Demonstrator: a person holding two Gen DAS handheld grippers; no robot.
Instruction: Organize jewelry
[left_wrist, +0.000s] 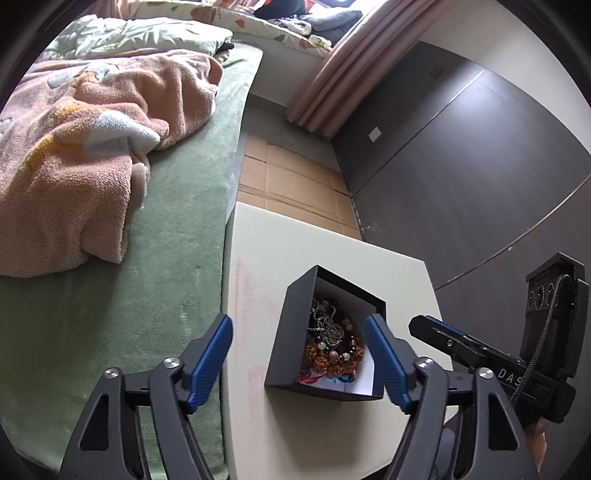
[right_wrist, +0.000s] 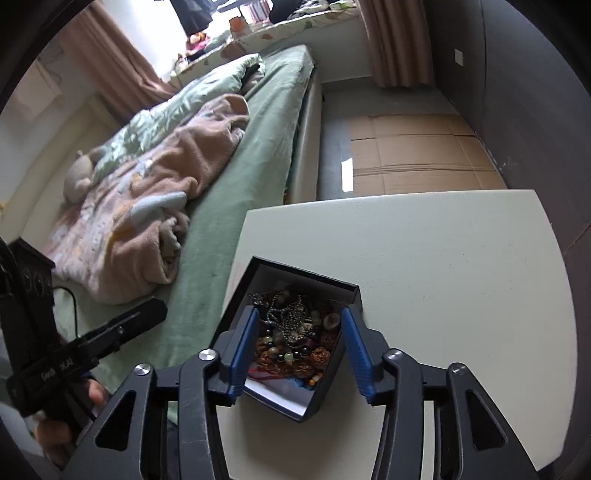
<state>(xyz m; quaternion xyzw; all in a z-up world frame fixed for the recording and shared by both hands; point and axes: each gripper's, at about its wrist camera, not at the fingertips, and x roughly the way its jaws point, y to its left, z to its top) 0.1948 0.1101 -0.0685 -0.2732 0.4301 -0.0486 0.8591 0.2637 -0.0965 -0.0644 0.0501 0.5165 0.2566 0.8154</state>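
Poised over a tangle: the right gripper (right_wrist: 297, 350), fingers spread wide and holding nothing, hangs just above an open black jewelry box (right_wrist: 314, 398), its blue pads (right_wrist: 355, 350) framing the heap inside. The left gripper (left_wrist: 298, 360), also spread and empty, hovers beside the same box, its right pad near the box's right wall while its left pad sits out over the tabletop's left edge.

The box stands on a cream bedside table (right_wrist: 443, 266), close to the table's near left corner and beside the bed's green sheet (left_wrist: 177, 258). Inside lies a knotted pile of beaded bracelets (right_wrist: 295, 354), a silver ball chain (right_wrist: 291, 321) draped across the top and orange-brown beads (left_wrist: 328, 360) below, over a white lining.

The risk, judged from here, is the tangle itself: closing on one strand would likely lift several, and a snagged chain could drag the light box toward the nearby table edge or tip it, spilling beads onto the bed or floor. A pad caught on the box wall could do the same, so the other gripper may need to steady the box.

Beyond, flattened cardboard (left_wrist: 288, 184) covers the floor, a pink fleece blanket (right_wrist: 155, 206) lies rumpled on the bed, and curtains (left_wrist: 332, 85) hang by the far wall.
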